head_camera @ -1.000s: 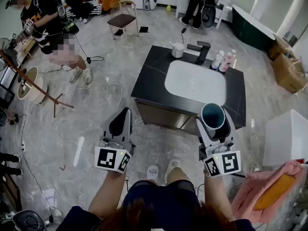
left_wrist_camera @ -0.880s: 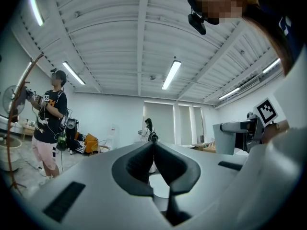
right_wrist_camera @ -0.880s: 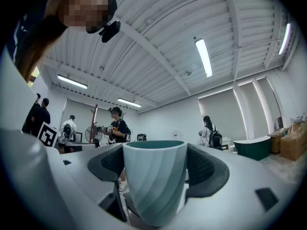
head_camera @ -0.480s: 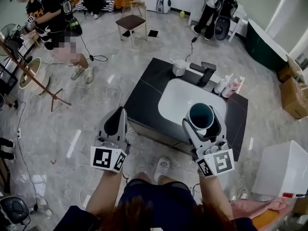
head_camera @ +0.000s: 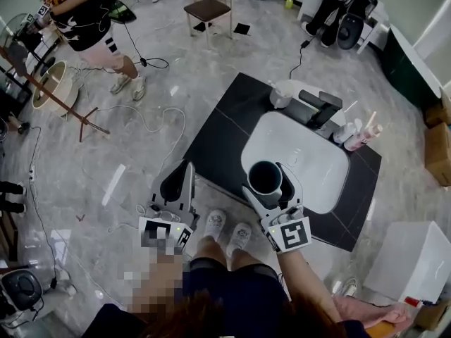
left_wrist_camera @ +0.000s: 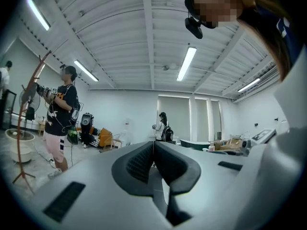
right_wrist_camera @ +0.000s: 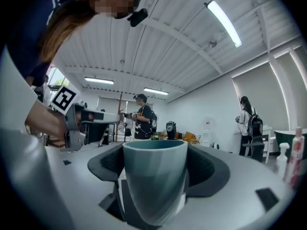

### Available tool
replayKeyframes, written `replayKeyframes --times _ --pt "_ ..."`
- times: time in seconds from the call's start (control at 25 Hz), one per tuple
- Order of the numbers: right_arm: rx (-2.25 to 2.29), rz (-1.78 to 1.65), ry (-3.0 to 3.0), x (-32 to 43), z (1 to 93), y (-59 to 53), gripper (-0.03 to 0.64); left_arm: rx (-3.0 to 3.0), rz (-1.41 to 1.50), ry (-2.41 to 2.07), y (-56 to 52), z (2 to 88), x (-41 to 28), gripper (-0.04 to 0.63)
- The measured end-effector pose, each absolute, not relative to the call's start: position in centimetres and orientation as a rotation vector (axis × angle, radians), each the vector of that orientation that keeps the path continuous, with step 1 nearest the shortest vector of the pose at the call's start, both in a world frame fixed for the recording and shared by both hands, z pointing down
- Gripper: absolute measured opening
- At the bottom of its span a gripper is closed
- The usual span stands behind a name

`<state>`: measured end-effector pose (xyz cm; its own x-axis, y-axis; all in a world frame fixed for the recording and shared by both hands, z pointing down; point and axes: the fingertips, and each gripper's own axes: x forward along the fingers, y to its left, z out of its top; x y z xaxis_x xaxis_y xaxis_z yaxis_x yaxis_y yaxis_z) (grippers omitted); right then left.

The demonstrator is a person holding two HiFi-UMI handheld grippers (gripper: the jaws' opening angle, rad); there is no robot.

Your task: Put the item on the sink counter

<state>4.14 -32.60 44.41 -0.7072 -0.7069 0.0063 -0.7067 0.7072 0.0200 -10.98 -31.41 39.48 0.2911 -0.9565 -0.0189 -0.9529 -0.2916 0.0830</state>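
Observation:
A teal cup (head_camera: 266, 177) stands upright between the jaws of my right gripper (head_camera: 268, 183), which is shut on it. The cup hangs above the near edge of the black sink counter (head_camera: 220, 138), by the white basin (head_camera: 299, 162). In the right gripper view the cup (right_wrist_camera: 154, 178) fills the gap between the dark pads, and the right gripper (right_wrist_camera: 154, 163) clamps its sides. My left gripper (head_camera: 185, 177) is held over the floor to the left of the counter. Its jaws (left_wrist_camera: 153, 146) meet with nothing between them.
A dark faucet (head_camera: 317, 108), a white pot (head_camera: 281, 94) and pump bottles (head_camera: 359, 135) stand along the counter's far side. Cables (head_camera: 151, 129) lie on the floor at left, near a wooden stand (head_camera: 49, 94) and a person (head_camera: 84, 20). A chair (head_camera: 208, 9) stands beyond.
The person has stepped closer to the counter. The right gripper with the cup now hangs lower and further left, over the counter's near edge. The left gripper stays shut.

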Motion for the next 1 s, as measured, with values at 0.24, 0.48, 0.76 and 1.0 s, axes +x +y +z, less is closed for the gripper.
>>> replayKeyframes --times 0.24,0.48,0.76,1.0 --pt "1.273 0.016 -2.79 0.9 52.8 -36.3 0.397 2.48 -0.011 -1.759 -34.1 42.5 -12.6 0.021" --pt "1.341 0.104 -2.786 -0.5 56.9 -37.8 0.4 2.49 0.056 -1.685 -35.8 44.9 -13.5 0.021" --pt "1.367 0.137 -2.748 0.2 58.4 -38.1 0.405 2.517 0.069 -1.629 -37.9 46.0 -13.0 0.021" --pt "1.356 0.097 -2.761 0.7 57.4 -37.3 0.426 2.546 0.04 -1.599 -39.0 45.4 -12.0 0.021"
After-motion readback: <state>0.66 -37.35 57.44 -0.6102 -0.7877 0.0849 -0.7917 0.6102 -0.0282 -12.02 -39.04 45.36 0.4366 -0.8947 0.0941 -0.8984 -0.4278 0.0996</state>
